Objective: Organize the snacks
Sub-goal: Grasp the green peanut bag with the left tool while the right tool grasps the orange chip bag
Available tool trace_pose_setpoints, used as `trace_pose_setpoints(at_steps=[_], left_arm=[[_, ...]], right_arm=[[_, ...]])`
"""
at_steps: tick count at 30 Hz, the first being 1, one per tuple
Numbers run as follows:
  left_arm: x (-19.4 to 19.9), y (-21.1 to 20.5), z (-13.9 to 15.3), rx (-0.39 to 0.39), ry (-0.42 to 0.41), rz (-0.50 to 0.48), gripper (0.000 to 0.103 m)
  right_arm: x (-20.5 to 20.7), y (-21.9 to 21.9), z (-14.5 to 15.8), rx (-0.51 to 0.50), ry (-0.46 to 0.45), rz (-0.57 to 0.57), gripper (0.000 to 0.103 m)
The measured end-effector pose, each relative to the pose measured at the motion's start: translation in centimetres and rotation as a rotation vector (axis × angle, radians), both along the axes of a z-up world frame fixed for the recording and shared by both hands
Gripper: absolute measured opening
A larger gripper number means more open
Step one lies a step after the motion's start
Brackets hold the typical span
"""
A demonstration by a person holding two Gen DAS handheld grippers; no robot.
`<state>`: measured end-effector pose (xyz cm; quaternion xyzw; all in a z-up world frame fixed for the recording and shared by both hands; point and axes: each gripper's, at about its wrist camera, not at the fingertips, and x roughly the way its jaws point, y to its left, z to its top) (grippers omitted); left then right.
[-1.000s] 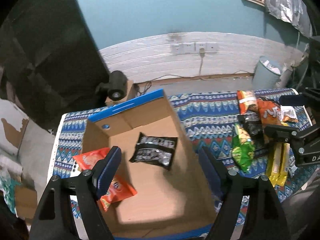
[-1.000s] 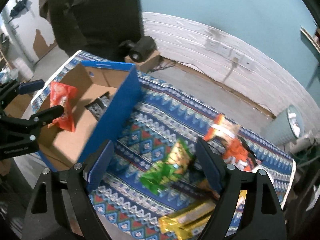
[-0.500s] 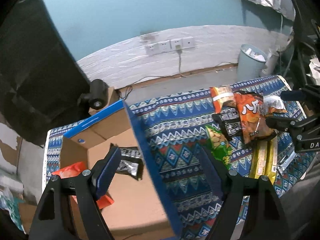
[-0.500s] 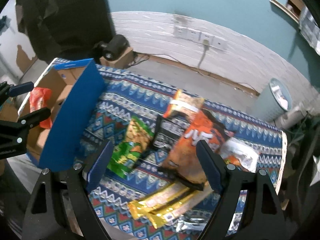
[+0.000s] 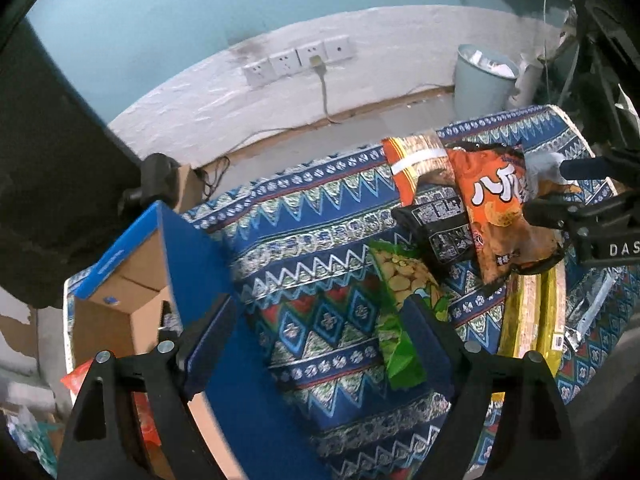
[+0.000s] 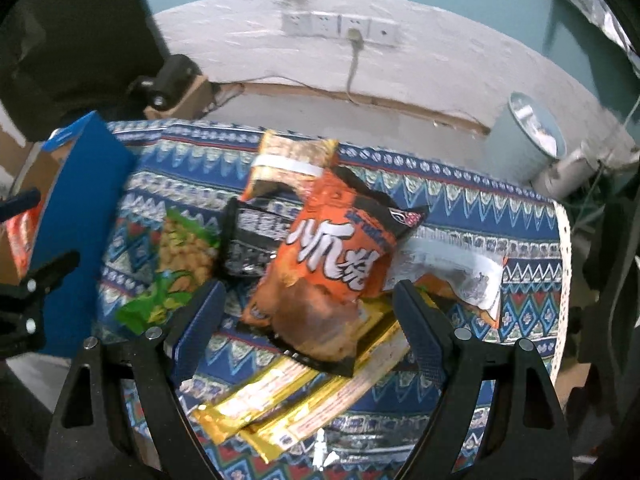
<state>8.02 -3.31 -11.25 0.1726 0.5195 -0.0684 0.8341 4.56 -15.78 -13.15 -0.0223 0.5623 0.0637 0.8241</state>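
Table with blue patterned cloth (image 5: pixel 320 216), bearing one cardboard box (image 5: pixel 120 312) with blue outer walls at the left end and a heap of snack packets toward the right. Box contents visible: a red-orange packet (image 5: pixel 74 376) and a dark packet, mostly hidden behind the wall. Heap: large orange chip bag (image 6: pixel 324 264) on top, overlapping a black packet (image 6: pixel 252 240) and an orange-and-white packet (image 6: pixel 288 160) behind it; green pea-snack bag (image 6: pixel 176 264) just left of these; gold wrapped bars (image 6: pixel 296 392) lying under the orange bag's near end; a white torn wrapper (image 6: pixel 448 268) to its right. Left gripper (image 5: pixel 320 344): jaws opening, nothing between them, poised over cloth between box wall and green bag. Right gripper (image 6: pixel 308 328): jaws wide apart, gripping nothing, straddling the orange chip bag's lower end from above.
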Motion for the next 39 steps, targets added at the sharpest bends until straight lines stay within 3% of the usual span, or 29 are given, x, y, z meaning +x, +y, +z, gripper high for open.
trace_pose_setpoints(at_steps=[11,22,27,35,39], left_arm=[[3.6,-0.3,-3.9,0.005,0.072,0.018,0.086],[5.1,-0.7,-5.6,-0.058,0.142,0.033,0.086],[5.0,-1.1,-5.3,-0.078,0.149,0.024,0.086],[4.1,-2.9,-5.5,-0.128,0.197,-0.010,0.087],[3.5,-4.1,-6.8,-0.112,0.233,-0.029,0.088]], right_arm=[[3.3,-0.8,-3.5,0.004,0.062,-0.058,0.084],[4.6,0.0,-7.5,-0.023,0.140,-0.045,0.085],[4.3,-0.1,-7.3,-0.036,0.121,-0.021,0.084],[3.3,-1.3,-5.9,0.002,0.090,0.031,0.051],[2.6,-1.7,-5.0,-0.001,0.059,0.051,0.048]])
